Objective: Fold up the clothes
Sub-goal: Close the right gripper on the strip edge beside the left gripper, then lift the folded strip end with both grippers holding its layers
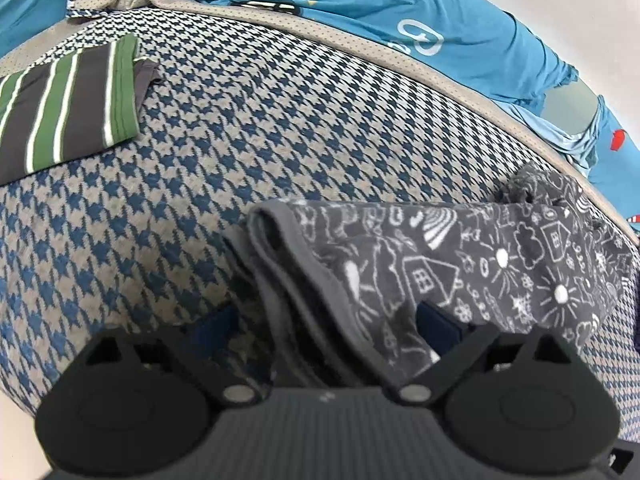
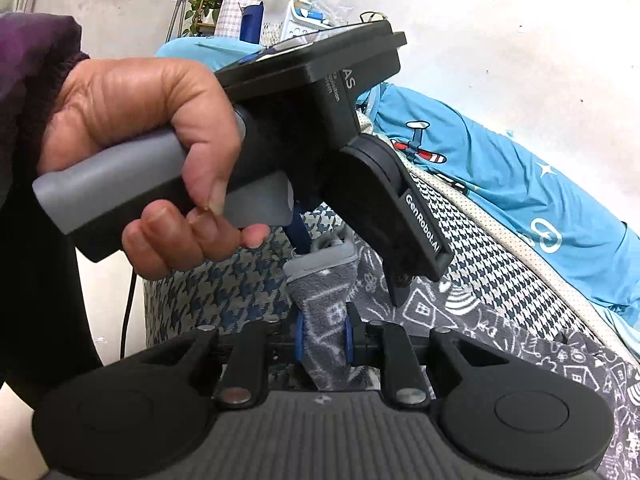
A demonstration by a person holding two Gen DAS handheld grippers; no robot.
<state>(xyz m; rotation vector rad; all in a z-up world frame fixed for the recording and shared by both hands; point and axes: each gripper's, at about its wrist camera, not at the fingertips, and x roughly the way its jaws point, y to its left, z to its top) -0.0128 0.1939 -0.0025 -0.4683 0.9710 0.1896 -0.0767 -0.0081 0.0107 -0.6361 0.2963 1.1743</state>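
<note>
- Your right tongs [image 2: 325, 338] are closed on a bunched fold of the grey doodle-print garment [image 2: 500, 344]; the blue pads [image 2: 301, 336] press the cloth from both sides.
- Your left tongs [image 1: 326, 326] stand open. The grey-trimmed edge of the same garment [image 1: 420, 264] lies between the fingers [image 1: 438, 326], not clamped.
- Your left hand [image 2: 132, 152] grips the grey handle of the left tool, just above the garment in the right wrist view.
- The garment rests on a blue-and-beige houndstooth cushion [image 1: 248, 128], toward its right side.
- A folded green-and-grey striped garment [image 1: 68, 108] lies on the cushion's far left, well apart.
- A blue printed garment [image 1: 400, 12] lies spread beyond the cushion's far edge.
</note>
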